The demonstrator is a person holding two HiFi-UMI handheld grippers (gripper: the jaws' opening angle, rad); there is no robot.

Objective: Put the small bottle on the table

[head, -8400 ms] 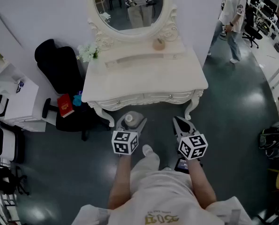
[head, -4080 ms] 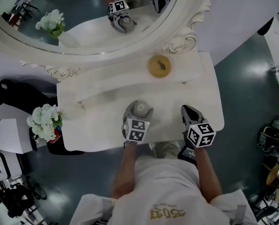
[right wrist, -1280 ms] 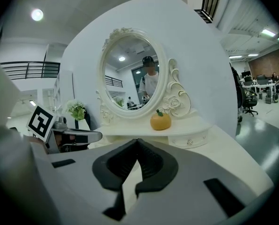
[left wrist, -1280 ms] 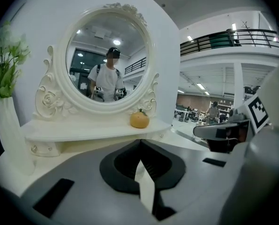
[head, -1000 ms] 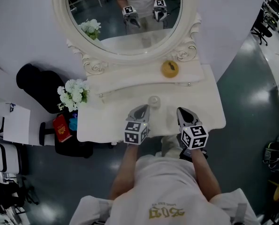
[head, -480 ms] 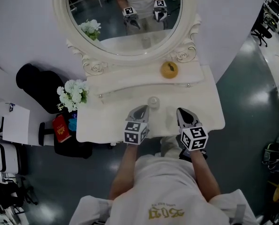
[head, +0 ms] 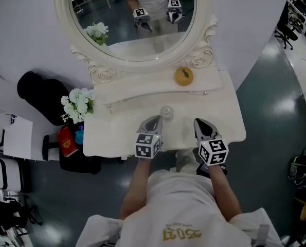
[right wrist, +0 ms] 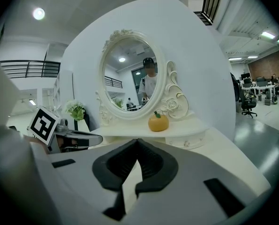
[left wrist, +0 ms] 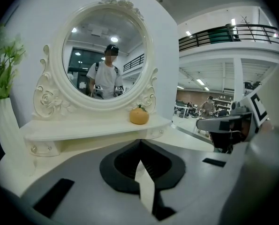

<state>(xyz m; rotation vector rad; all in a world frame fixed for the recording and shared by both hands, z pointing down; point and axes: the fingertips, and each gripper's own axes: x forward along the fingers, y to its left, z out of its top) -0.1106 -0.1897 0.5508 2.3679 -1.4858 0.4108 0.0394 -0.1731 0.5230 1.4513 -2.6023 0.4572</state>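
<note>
Bottle placement looks finished: the small bottle stands upright on the white bench, in the open middle of its top, just ahead of the left gripper and apart from it, with nothing touching it. That spot keeps it back from the bench's front edge and clear of the raised shelf under the mirror, where an orange round ornament sits, so it seems unlikely to be knocked or tipped. The left gripper's fingers are closed tip to tip with nothing between them, which fits a job with nothing left to hold. The right gripper hangs over the front right part of the bench, to the right of the bottle and apart from it. Its fingers are likewise shut on nothing, and it seems to have no share in this step. White flowers stand at the bench's left end, well apart from the bottle
</note>
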